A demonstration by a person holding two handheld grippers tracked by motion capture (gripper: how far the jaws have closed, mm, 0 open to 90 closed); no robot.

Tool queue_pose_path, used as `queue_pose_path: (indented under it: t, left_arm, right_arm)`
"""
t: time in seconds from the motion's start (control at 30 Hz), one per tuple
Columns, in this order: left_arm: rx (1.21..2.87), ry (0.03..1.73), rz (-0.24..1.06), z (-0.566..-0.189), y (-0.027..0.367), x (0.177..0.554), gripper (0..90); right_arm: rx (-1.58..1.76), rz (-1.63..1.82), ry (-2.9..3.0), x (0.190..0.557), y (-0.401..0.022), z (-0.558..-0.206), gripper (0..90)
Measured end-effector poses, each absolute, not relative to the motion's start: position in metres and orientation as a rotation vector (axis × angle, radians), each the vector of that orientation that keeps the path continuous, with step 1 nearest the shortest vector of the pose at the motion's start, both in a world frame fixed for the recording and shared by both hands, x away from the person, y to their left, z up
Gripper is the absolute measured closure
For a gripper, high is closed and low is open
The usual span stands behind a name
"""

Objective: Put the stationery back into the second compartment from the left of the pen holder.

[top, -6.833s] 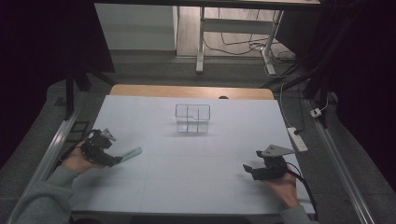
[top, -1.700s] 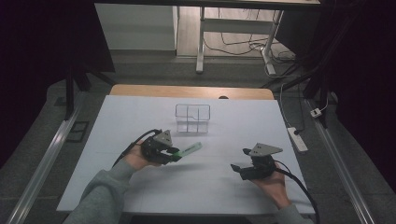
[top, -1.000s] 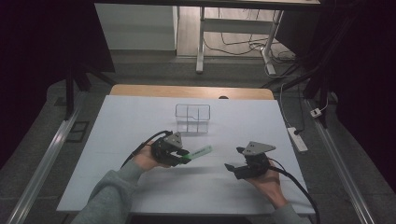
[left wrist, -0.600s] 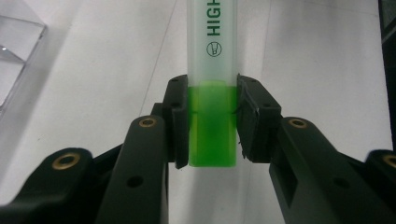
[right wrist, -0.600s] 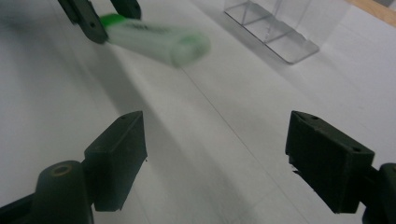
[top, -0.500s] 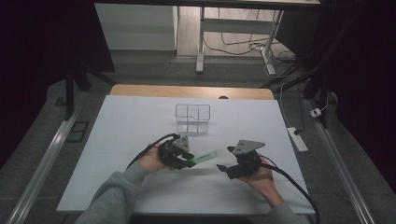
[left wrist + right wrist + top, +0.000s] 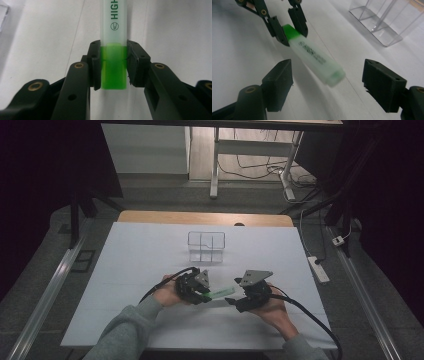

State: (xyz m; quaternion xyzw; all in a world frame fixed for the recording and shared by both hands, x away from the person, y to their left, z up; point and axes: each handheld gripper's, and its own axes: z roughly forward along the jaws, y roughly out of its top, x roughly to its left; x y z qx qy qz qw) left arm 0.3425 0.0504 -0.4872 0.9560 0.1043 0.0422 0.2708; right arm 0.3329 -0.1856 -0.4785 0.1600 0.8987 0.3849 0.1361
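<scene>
A green highlighter [image 7: 220, 293] with a frosted body hangs just above the white table, and my left gripper [image 7: 206, 296] is shut on its green end. In the left gripper view the pads [image 7: 95, 66] press both sides of the highlighter [image 7: 113, 30]. My right gripper [image 7: 234, 301] faces it from the right, open. Its jaws have just been closing. The highlighter's free end [image 7: 334, 76] lies between them with a wide gap on each side, untouched. In the right gripper view my left gripper [image 7: 293, 35] shows at the upper left.
A clear plastic organizer [image 7: 206, 247] with compartments stands at the middle back of the table [image 7: 125, 270]; it shows as the organizer [image 7: 379, 27] at upper right. A power strip [image 7: 318, 268] lies beyond the right edge. Cables trail from both grippers toward the front.
My left gripper carried the highlighter rightward toward the table's middle. My right gripper came leftward to meet it, and its jaws now flank the highlighter's free end.
</scene>
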Motion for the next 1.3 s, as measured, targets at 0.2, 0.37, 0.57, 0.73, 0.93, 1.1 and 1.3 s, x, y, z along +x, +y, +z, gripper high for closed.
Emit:
queue_pose_path:
  t: [0.2,0.37,0.57,0.73,0.93,1.1,1.3]
  left_arm:
    - [2.599,0.261,0.107,-0.488,0.04,0.341,66.8]
    - [2.62,0.243,0.117,-0.49,0.033,0.337,66.8]
    - [2.623,0.231,0.106,-0.489,0.031,0.336,66.7]
    - [2.63,0.217,0.095,-0.487,0.032,0.335,66.7]
    - [2.626,0.166,0.074,-0.483,0.036,0.336,66.5]
    - [2.586,0.17,0.054,-0.479,0.041,0.337,65.9]
    - [2.552,0.222,0.047,-0.48,0.044,0.341,63.7]
  right_arm:
    - [0.408,1.052,2.645,0.333,-0.175,-0.481,28.1]
    - [0.347,0.982,2.683,0.331,-0.167,-0.483,30.7]
    - [0.276,0.901,2.739,0.33,-0.158,-0.487,38.9]
    - [0.181,0.794,2.76,0.328,-0.154,-0.492,52.2]
    - [0.092,0.731,2.782,0.326,-0.15,-0.498,59.1]
    - [0.024,0.74,2.787,0.323,-0.15,-0.498,62.8]
    - [0.019,0.732,2.789,0.323,-0.149,-0.498,65.2]
